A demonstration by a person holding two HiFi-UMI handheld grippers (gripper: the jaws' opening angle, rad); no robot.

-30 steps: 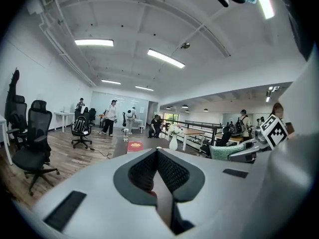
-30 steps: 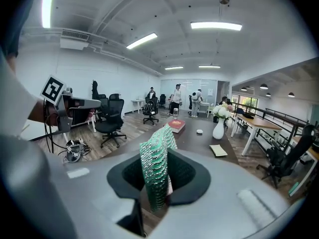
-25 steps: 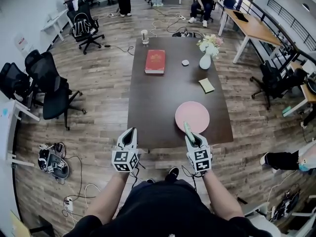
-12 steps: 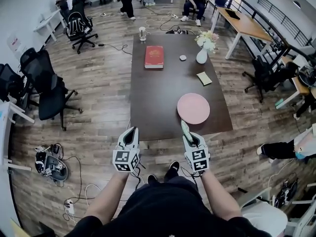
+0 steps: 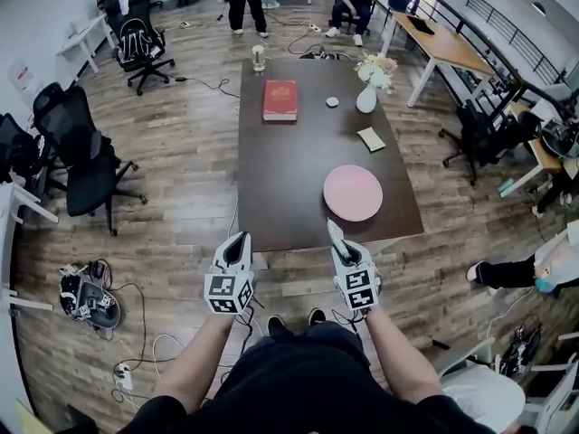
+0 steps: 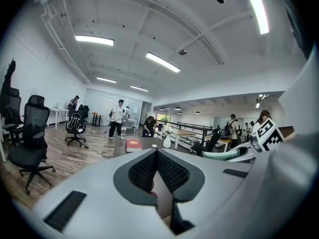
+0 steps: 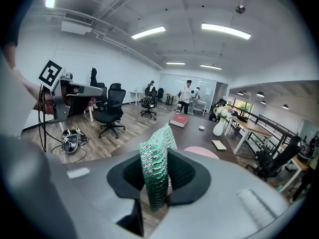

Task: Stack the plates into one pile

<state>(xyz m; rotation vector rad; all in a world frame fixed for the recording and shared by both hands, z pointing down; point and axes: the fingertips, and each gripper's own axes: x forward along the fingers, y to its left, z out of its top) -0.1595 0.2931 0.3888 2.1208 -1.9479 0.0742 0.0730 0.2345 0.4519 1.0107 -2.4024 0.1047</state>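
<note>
Plates apart at near end of dark table (image 5: 285, 179). Flat on table, by its near right corner: pink plate (image 5: 353, 193). Just off table's near edge, short of that corner: right gripper (image 5: 347, 255), clamped on green plate (image 5: 336, 235), which stands on edge and tilts toward table, clear of pink plate. Seen along its jaws: right gripper (image 7: 162, 159) pads pressed on both faces of ribbed green plate (image 7: 155, 151), pink plate (image 7: 202, 153) beyond on table. Off table's near left corner: left gripper (image 5: 239, 240), level with right one. Seen along its jaws: left gripper (image 6: 156, 156) closed tight, pads meeting, nothing between. At table's far end: red book (image 5: 280, 99), vase (image 5: 366, 98) with flowers. Toward table's right edge, between vase and pink plate: yellow notepad (image 5: 371, 138).
</note>
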